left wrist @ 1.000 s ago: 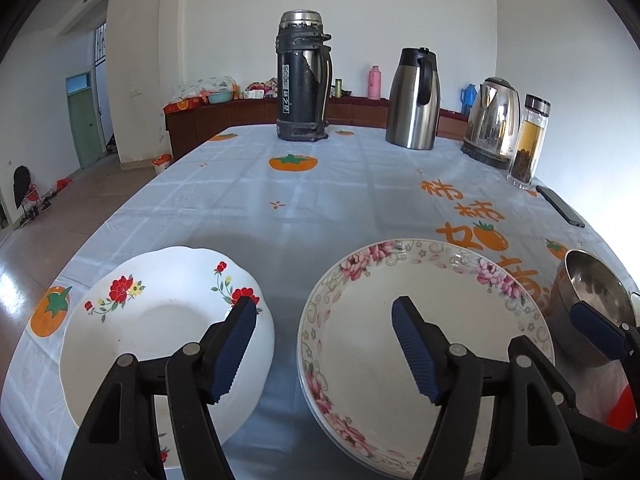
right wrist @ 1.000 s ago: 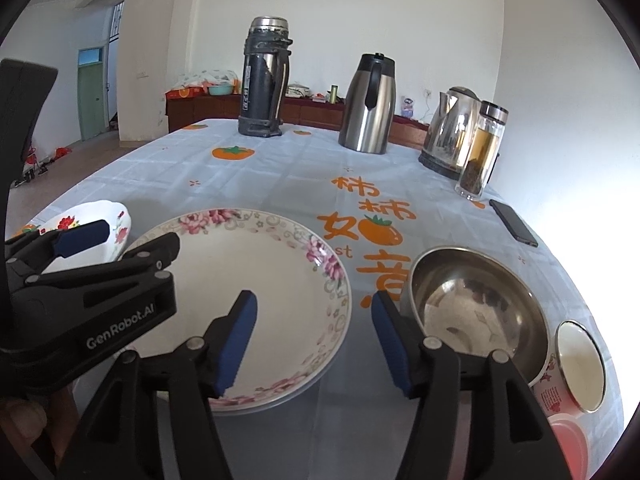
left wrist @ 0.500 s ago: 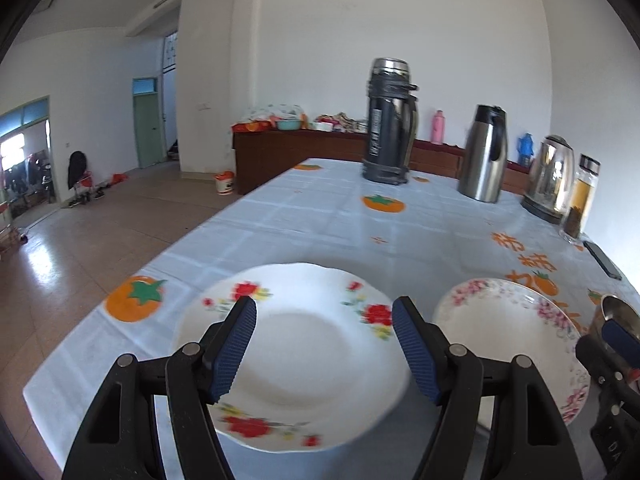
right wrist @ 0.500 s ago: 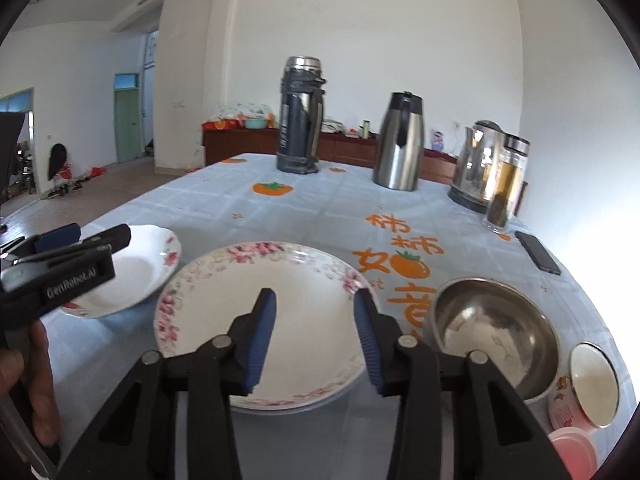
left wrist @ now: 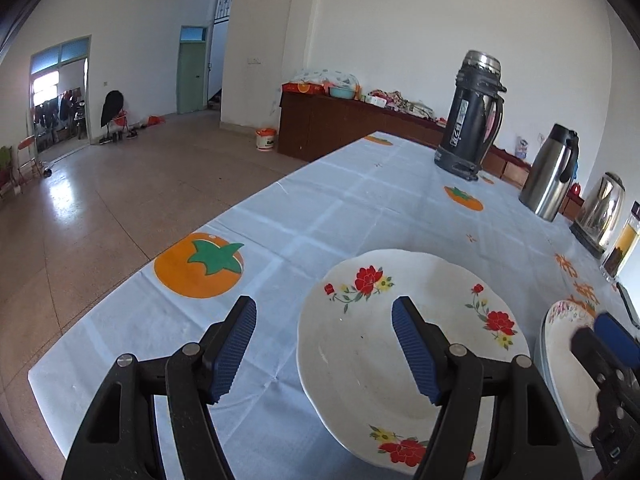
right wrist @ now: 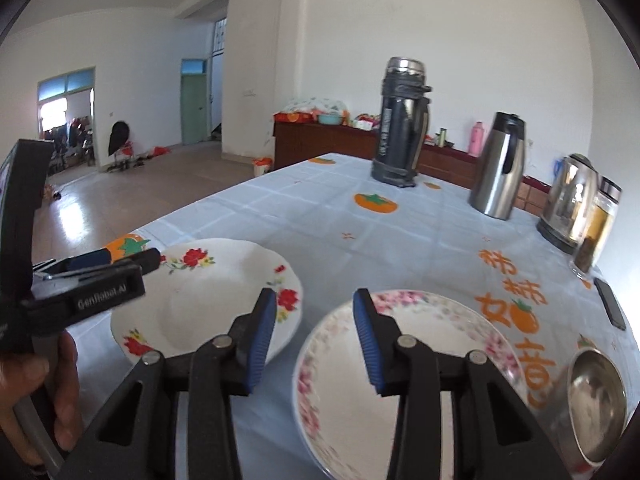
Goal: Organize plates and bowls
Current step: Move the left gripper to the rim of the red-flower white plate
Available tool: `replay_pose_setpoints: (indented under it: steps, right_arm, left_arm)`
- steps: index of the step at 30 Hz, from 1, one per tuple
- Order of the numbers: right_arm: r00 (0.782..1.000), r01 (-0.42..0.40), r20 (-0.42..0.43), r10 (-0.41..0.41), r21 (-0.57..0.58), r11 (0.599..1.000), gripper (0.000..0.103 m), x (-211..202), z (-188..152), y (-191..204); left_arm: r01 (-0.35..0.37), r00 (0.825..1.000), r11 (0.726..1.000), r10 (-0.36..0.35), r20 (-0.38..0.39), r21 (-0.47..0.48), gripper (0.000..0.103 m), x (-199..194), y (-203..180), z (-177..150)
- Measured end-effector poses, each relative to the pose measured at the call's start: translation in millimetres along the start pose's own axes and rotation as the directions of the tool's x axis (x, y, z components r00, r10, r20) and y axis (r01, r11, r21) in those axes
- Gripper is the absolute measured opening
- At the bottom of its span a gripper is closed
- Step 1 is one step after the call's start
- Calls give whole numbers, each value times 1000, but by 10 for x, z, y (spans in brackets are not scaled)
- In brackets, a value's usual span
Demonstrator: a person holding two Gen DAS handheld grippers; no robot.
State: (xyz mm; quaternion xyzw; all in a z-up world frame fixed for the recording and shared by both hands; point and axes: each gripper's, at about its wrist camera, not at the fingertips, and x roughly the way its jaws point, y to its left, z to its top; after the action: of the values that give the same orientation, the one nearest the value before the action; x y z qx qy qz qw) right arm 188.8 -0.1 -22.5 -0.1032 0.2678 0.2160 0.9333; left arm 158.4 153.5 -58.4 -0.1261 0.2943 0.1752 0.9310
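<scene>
A white plate with red flowers (left wrist: pixel 360 360) lies on the tablecloth near the table's left edge. My left gripper (left wrist: pixel 324 320) hovers over its left rim. Its jaws are wide and still opening, and nothing is gripped. To the right lies a pink-rimmed floral plate (right wrist: pixel 432 344), on top of another plate. My right gripper (right wrist: pixel 314 300) hangs over the gap between the red-flower plate (right wrist: pixel 200 304) and the floral plate, jaws partly narrowed and empty. A steel bowl (right wrist: pixel 596 400) sits at the far right. The left gripper (right wrist: pixel 120 258) and the hand (right wrist: pixel 60 380) holding it show at left.
At the back of the table stand a black thermos (left wrist: pixel 472 120), a steel carafe (left wrist: pixel 550 176), a kettle (left wrist: pixel 600 208) and a glass tea bottle (right wrist: pixel 596 228). A dark phone (right wrist: pixel 610 304) lies by the right edge. The table's left edge (left wrist: pixel 120 320) drops to the tiled floor.
Both grippers have swung left. The left one went from between the two plates to the red-flower plate's left rim. The right one narrowed its jaws and moved off the steel bowl.
</scene>
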Motion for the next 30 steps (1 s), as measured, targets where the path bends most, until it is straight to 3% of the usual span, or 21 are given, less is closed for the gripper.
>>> replay_pose_setpoints:
  steps: [4, 10, 15, 20, 25, 27, 30]
  right_arm:
    - [996, -1, -84, -3, -38, 999, 40, 288, 86, 156]
    - [978, 24, -204, -41, -84, 996, 38, 632, 58, 293]
    - [974, -2, -224, -21, -101, 995, 40, 746, 69, 326]
    - [977, -19, -215, -14, -154, 988, 39, 776, 47, 395]
    - [985, 33, -161, -60, -165, 986, 42, 678, 103, 308]
    - [982, 2, -187, -24, -116, 993, 47, 700, 130, 234]
    - [974, 5, -220, -46, -183, 983, 48, 748, 85, 342]
  left_arm:
    - [4, 997, 999, 0, -79, 40, 77, 137, -84, -12]
    - [45, 997, 999, -45, -69, 4, 77, 104, -14, -16]
    - [52, 992, 999, -50, -115, 16, 77, 188, -39, -8]
    - [14, 991, 999, -9, -135, 37, 77, 230, -79, -11]
    - [-13, 991, 1000, 12, -133, -8, 77, 232, 10, -6]
    - [-13, 991, 1000, 13, -136, 1, 77, 243, -8, -6]
    - [8, 984, 1000, -4, -181, 21, 77, 305, -34, -17]
